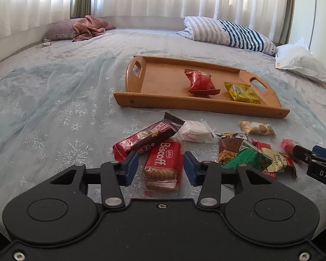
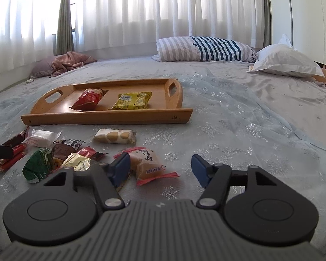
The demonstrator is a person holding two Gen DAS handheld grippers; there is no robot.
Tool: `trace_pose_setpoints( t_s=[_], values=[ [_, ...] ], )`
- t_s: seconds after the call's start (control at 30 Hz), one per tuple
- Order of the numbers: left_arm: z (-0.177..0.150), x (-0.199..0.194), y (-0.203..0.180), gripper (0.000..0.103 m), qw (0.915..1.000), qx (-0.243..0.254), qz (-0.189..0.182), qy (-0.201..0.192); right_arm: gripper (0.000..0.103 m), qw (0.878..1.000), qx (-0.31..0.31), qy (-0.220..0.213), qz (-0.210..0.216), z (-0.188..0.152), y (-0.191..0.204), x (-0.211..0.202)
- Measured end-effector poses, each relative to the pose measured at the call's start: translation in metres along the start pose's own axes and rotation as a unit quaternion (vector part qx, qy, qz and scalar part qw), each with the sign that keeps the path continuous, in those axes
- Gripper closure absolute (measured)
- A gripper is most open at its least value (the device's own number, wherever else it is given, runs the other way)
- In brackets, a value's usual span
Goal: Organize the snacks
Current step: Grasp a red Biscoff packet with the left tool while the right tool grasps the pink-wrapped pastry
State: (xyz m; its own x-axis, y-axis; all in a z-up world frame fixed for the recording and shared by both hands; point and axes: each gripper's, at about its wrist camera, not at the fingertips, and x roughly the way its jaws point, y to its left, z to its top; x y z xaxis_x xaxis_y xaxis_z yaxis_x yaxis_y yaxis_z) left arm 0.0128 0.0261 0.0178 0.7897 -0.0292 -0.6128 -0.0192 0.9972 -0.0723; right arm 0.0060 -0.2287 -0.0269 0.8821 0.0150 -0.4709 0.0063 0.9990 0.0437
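Left hand-held gripper (image 1: 160,166): jaws apart, straddling the Biscoff packet (image 1: 163,163) on the bed (image 1: 54,108) — centre it and close on its long edges. Right hand-held gripper (image 2: 160,169): jaws apart, left pad beside the pink-edged cake packet (image 2: 147,163) — shift left before closing. Both go to the tray (image 1: 154,80).

Left gripper (image 1: 160,166) straddles the Biscoff packet (image 1: 163,163) (pads not touching).

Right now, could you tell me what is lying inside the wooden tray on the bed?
The wooden tray holds two snacks: a red packet and a yellow packet. Whatever might lie beneath either packet is covered.
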Motion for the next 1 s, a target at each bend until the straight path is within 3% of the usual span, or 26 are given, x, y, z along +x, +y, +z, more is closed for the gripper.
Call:
trace_pose_setpoints(
  t_s=[0.17, 0.27, 0.47, 0.8, 1.0],
  values=[
    [-0.003, 0.007, 0.002, 0.061, 0.9999, 0.005, 0.003, 0.012, 0.042, 1.0, -0.015, 0.005, 0.006, 0.001, 0.003, 0.003],
    [-0.003, 0.006, 0.002, 0.069, 0.9998, 0.001, -0.009, 0.015, 0.046, 1.0, -0.016, 0.009, 0.009, 0.001, 0.006, 0.006],
    [-0.003, -0.002, -0.007, 0.071, 0.9995, 0.018, -0.02, 0.015, 0.049, 1.0, -0.022, 0.02, 0.01, -0.001, 0.01, 0.011],
    [0.001, -0.007, -0.01, 0.071, 0.9965, 0.011, -0.08, 0.024, 0.05, 0.999, -0.019, 0.023, 0.01, -0.002, 0.011, 0.013],
    [0.0, 0.002, -0.018, 0.068, 0.9983, 0.029, -0.048, 0.017, 0.05, 0.999, -0.023, 0.023, 0.009, -0.002, 0.011, 0.015]
  ],
)
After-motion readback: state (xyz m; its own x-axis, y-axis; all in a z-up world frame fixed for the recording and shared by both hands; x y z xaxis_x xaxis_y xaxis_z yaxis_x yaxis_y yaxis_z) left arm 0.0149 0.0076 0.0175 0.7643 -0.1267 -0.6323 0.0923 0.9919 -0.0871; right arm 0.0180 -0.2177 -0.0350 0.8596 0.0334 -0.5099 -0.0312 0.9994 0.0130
